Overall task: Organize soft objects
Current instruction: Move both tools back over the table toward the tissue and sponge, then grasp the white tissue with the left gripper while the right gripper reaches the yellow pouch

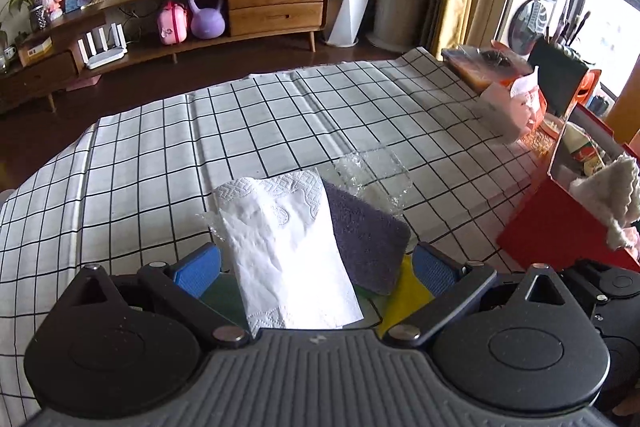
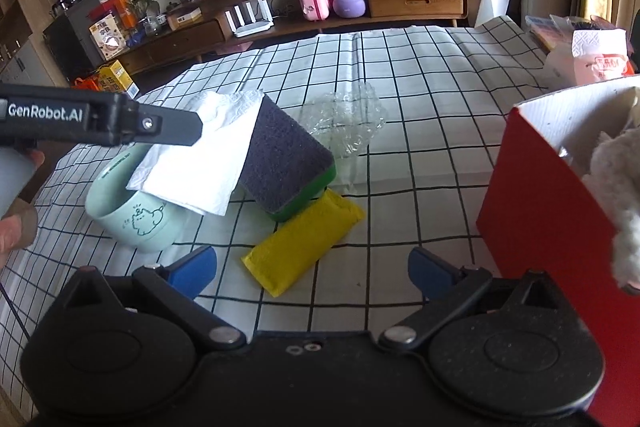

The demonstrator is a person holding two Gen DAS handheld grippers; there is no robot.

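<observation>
Paper towel (image 1: 288, 247) between spread left tool (image 1: 316, 263) | right tool (image 2: 312, 269) spread, empty | red box (image 2: 532, 203) right

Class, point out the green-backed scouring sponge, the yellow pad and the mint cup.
scouring sponge (image 2: 286, 155), right wrist view, on its dark abrasive top face.
yellow pad (image 2: 306, 247), right wrist view, on its middle.
mint cup (image 2: 138, 223), right wrist view, on its outer wall by the drawing.

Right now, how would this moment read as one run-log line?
left gripper: open, over tissue | right gripper: open, near yellow pad | tissue: draped on cup and sponge | red box: holds white cloth
</observation>
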